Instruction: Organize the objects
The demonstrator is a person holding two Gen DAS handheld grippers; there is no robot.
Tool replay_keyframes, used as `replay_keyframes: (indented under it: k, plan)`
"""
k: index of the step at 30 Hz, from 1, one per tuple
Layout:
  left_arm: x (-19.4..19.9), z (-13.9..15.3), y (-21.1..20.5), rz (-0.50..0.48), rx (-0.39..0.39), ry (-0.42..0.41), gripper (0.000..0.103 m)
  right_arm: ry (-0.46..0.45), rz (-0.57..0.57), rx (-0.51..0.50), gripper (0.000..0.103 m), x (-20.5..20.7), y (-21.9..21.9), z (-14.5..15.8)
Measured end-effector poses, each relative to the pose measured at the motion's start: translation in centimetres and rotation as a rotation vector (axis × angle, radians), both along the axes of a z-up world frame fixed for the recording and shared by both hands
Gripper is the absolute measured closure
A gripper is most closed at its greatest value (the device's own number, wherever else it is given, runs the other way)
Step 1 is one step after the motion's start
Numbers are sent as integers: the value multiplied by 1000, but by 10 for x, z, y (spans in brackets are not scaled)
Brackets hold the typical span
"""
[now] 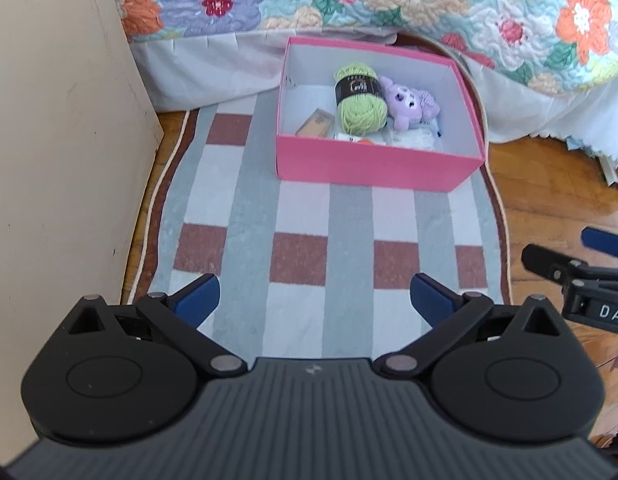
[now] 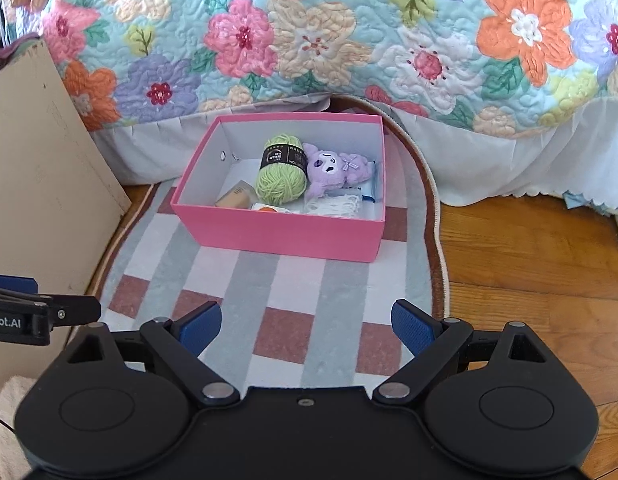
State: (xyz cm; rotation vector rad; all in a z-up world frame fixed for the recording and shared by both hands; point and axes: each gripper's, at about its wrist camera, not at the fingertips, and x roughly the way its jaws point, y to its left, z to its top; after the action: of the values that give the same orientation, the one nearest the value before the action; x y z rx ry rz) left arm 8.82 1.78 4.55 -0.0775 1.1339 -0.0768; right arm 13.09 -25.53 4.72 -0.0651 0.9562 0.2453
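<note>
Right wrist view: an open pink box [image 2: 285, 236] with white inner walls sits on a striped, checked rug [image 2: 269, 292] in front of a bed draped in a floral quilt [image 2: 309, 40]. Inside lie a green yarn ball [image 2: 279, 178] with a black label, a purple plush toy [image 2: 335, 168] touching it, a tan tube [image 2: 235, 196] and small white packets [image 2: 337, 204]. The right gripper [image 2: 305, 326] and left gripper [image 1: 315, 298] hover above the rug near the box, jaws spread wide, holding nothing.
</note>
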Motion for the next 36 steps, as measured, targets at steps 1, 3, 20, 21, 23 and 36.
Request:
replay_keyframes:
  k: [1, 3, 20, 21, 23, 36]
  plan:
    - [-1, -1, -1, -2, 13, 6, 0, -2, 0, -7, 9, 0, 0, 0]
    - [-2, -1, -3, -9, 31, 8, 0, -8, -2, -17, 9, -1, 1, 2]
    - [-7, -5, 8, 13, 2, 3, 0, 3, -31, -46, 9, -1, -2, 1]
    - [-6, -5, 9, 11, 1, 3, 0, 3, -31, -46, 9, -1, -3, 1]
    - [-6, -4, 9, 10, 0, 3, 0, 3, -31, -47, 9, -1, -3, 1]
    - [-8, -4, 7, 0, -3, 11, 0, 15, -43, -61, 9, -1, -7, -1]
